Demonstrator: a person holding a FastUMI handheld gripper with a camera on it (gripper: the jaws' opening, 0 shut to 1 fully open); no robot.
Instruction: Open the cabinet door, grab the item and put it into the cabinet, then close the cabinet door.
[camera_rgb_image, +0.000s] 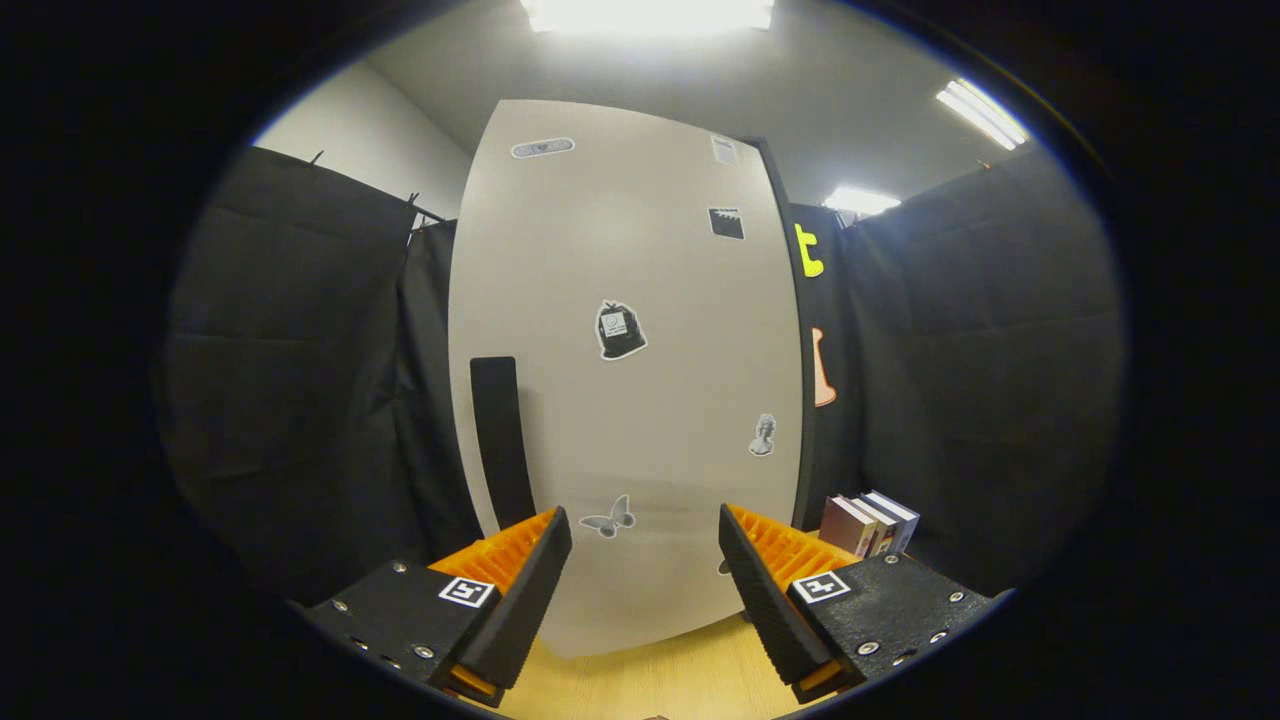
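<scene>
Black cloth (290, 380) hangs as the booth's wall on the left, with a strip of pale room wall (370, 135) showing above it. Next to the right stands the cabinet (620, 420), its pale grey door (640, 250) shut and facing the gripper (645, 555). A tall dark handle (503, 440) sits near the door's left edge, just above and beyond the left finger. Small stickers dot the door: an oval one near the top left, a dark bag-shaped one at mid height, a butterfly low down between the fingers, and a small bust near the right edge. The gripper's two fingers are spread wide apart with nothing between them, pointed at the lower part of the door and not touching it. Under them lies a light wooden tabletop (660, 680). Just right of the cabinet, beyond the right finger, a few books (868, 522) stand upright on the table against more black cloth.
</scene>
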